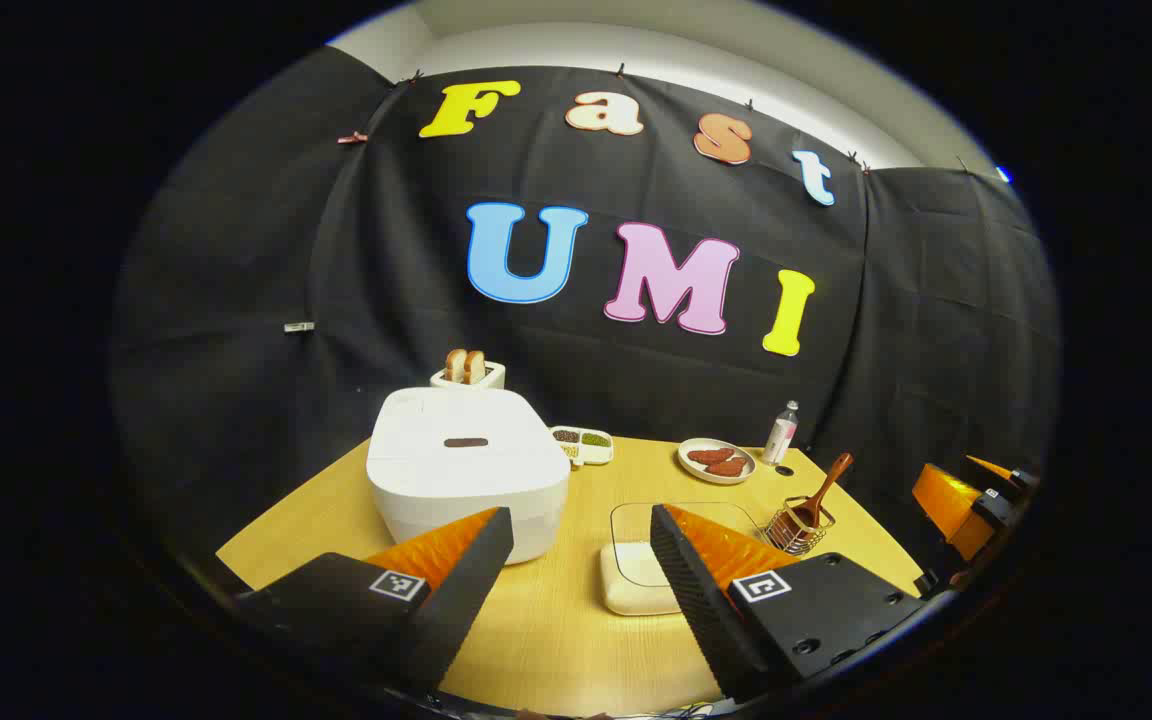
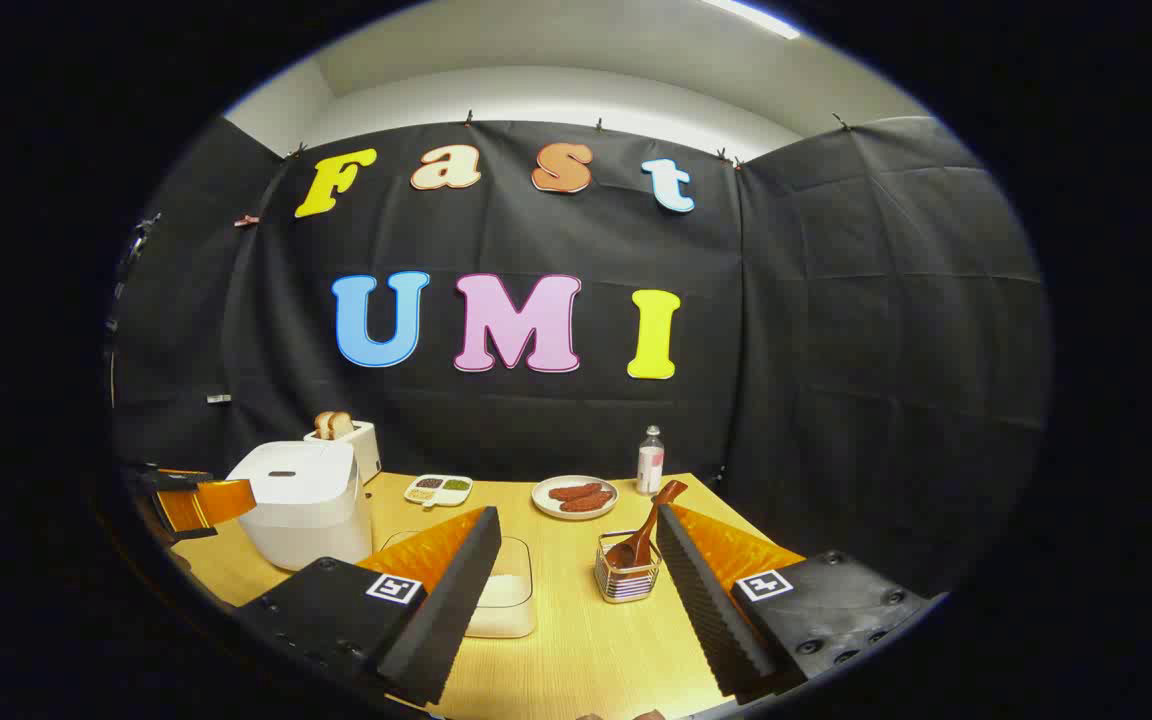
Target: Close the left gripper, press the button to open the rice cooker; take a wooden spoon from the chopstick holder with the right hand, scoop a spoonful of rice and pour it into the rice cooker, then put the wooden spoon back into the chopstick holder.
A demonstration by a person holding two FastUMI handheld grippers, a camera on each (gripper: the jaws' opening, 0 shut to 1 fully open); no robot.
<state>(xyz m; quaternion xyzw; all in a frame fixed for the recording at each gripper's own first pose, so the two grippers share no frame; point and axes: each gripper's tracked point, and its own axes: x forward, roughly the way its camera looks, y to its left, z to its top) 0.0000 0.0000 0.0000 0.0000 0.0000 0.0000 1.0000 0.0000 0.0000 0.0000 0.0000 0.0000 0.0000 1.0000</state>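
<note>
Left gripper view looks over a yellow table (image 1: 556, 620), and the left gripper (image 1: 581, 585) sits at six o'clock with its two fingers spread wide and nothing between them. The white rice cooker (image 1: 466, 470) stands at about eleven o'clock from that gripper, and its lid is down. The dark button (image 1: 466, 442) on top looks untouched, so I think the first job is not done yet: the fingers must come together before they can push it. A clear box of rice (image 1: 636, 575) rests just ahead, between the fingers. At two o'clock the wire chopstick holder (image 1: 798, 528) keeps the wooden spoon (image 1: 824, 487), which leans with its handle up. In the right gripper view, the right gripper (image 2: 576, 590) is wide open too and holds nothing. The holder is near its right finger, at about one o'clock. It seems nothing has started. Pressing, taking the spoon, scooping, pouring and putting the spoon back are all left to do.
</note>
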